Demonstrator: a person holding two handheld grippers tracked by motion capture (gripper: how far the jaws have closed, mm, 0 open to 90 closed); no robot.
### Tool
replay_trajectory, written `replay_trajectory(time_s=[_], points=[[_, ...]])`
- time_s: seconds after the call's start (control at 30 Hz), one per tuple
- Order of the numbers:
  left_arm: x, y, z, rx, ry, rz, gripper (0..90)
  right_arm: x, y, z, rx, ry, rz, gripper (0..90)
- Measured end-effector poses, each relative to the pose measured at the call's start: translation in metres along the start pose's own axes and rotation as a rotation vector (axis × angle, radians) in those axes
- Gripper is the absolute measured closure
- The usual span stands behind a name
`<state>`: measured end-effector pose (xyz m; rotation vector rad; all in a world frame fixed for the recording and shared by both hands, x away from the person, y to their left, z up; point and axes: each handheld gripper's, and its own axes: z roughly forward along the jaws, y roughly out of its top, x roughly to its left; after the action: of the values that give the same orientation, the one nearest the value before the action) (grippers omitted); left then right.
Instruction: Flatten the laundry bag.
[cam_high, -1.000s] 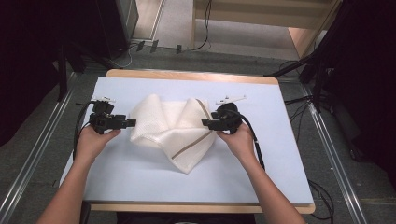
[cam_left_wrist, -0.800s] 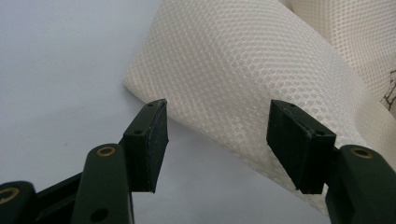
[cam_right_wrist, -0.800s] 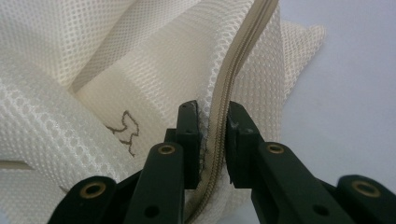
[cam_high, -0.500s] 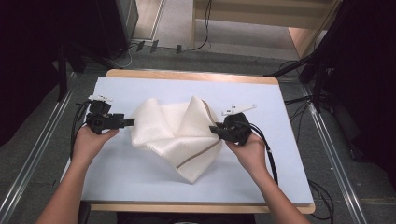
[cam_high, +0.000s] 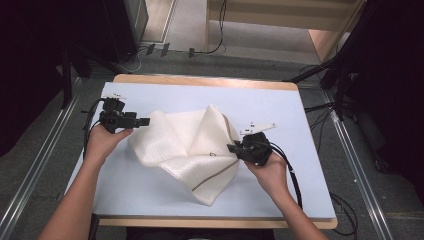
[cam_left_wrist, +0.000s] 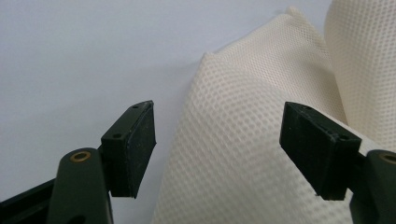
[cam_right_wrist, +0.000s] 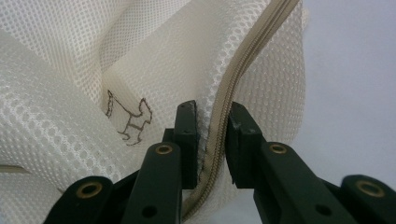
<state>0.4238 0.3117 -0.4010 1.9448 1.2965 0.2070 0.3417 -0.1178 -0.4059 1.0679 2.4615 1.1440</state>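
Centrally, mesh bag (cam_high: 192, 150) between both, right hand-held gripper (cam_right_wrist: 212, 135) clamping zipper (cam_right_wrist: 233, 116), left hand-held gripper (cam_left_wrist: 217, 149) agape, empty

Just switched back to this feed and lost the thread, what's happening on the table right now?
A person is working a cream mesh bag on the pale blue table with a claw in each hand. The right claw is clamped on the bag's zipper edge, next to a small dog outline. The left claw sits open at the bag's other side, mesh between its jaws, not gripping.
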Motion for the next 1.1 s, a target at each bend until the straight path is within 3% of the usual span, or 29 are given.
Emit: replay_trajectory(time_s=[0.13,0.37,0.43,0.57,0.6,0.63,0.8,0.93,0.97,1.1], points=[[0.004,0.003,0.018,0.027,-0.008,0.011,25.1,0.003,-0.003,0.005,0.012,-0.001,0.001,77.7],[0.009,-0.005,0.056,0.122,0.052,0.066,25.2,0.004,-0.007,0.011,0.008,-0.019,-0.002,77.5],[0.009,-0.007,0.058,0.129,0.054,0.069,25.3,0.003,-0.008,0.011,0.008,-0.020,-0.002,77.5],[0.010,-0.010,0.059,0.095,0.053,0.063,29.4,0.003,-0.009,0.012,0.004,-0.018,-0.002,77.5],[0.009,-0.011,0.059,0.090,0.048,0.064,32.1,0.003,-0.009,0.012,0.003,-0.019,0.001,77.5],[0.008,-0.013,0.057,0.098,0.014,0.069,44.6,0.002,-0.009,0.013,0.002,-0.016,0.005,77.5],[0.002,-0.015,0.058,0.118,0.004,0.092,57.9,0.001,-0.008,0.013,0.002,-0.015,0.006,77.5],[-0.001,-0.017,0.058,0.110,0.049,0.130,68.5,0.000,-0.008,0.014,0.003,-0.010,0.013,77.5],[-0.001,-0.018,0.058,0.105,0.052,0.135,76.9,0.000,-0.008,0.014,0.001,-0.008,0.014,77.5],[0.003,-0.019,0.057,0.108,0.014,0.082,84.4,0.000,-0.008,0.014,0.001,-0.010,0.013,77.6]])
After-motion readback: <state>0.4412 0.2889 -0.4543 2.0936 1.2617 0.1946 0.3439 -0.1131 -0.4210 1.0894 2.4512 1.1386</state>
